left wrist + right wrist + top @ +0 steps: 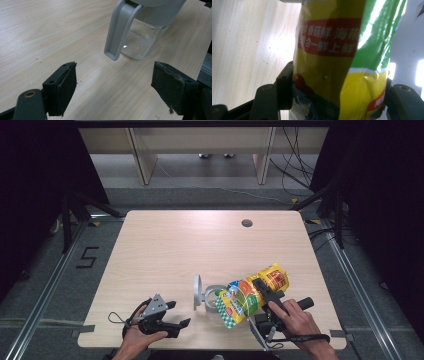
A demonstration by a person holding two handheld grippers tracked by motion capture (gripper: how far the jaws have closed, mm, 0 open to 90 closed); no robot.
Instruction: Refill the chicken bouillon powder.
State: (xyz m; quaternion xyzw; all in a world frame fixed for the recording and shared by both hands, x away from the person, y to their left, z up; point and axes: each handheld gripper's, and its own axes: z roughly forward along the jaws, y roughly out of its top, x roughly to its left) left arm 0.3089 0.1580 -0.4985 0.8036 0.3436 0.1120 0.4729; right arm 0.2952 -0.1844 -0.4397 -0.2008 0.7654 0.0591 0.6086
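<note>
Yellow bag (252, 292) tilted over jar (214, 298), right gripper (265, 292) clamping

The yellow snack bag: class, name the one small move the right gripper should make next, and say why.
Probably tip the yellow snack bag a little further, mouth down. The right gripper clamps it tilted over the open clear jug, whose lid stands flipped up. Few contents lie in the jug's bottom. The left gripper rests open nearby, holding nothing.

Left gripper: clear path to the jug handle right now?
Probably yes. The left gripper is open, and the jug handle stands just ahead of its jaws with bare table between; the bag sits beyond.
</note>
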